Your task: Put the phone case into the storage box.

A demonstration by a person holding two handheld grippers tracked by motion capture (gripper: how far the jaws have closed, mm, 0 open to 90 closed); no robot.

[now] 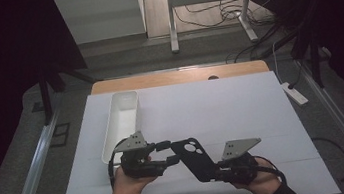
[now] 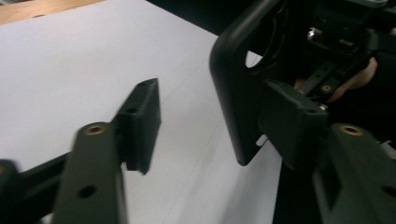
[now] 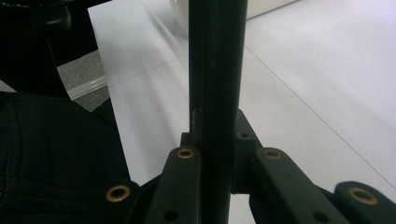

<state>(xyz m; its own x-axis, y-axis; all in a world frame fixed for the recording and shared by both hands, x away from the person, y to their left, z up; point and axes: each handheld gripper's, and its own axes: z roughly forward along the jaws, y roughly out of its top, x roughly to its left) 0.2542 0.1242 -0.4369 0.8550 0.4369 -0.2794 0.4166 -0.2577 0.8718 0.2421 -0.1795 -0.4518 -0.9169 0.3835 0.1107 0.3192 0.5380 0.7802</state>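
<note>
A black phone case with a camera cut-out is held edge-up above the white sheet. My right gripper is shut on its lower end; in the right gripper view the case rises straight up between the two pads. My left gripper comes in from the left at the case's upper end, jaws open. In the left gripper view the case stands between the jaws, close against the right pad, while the left pad stays well clear of it.
A long white tray lies at the sheet's left side, just beyond the left gripper. The wooden table edge runs along the back. A desk frame and cables stand on the floor behind.
</note>
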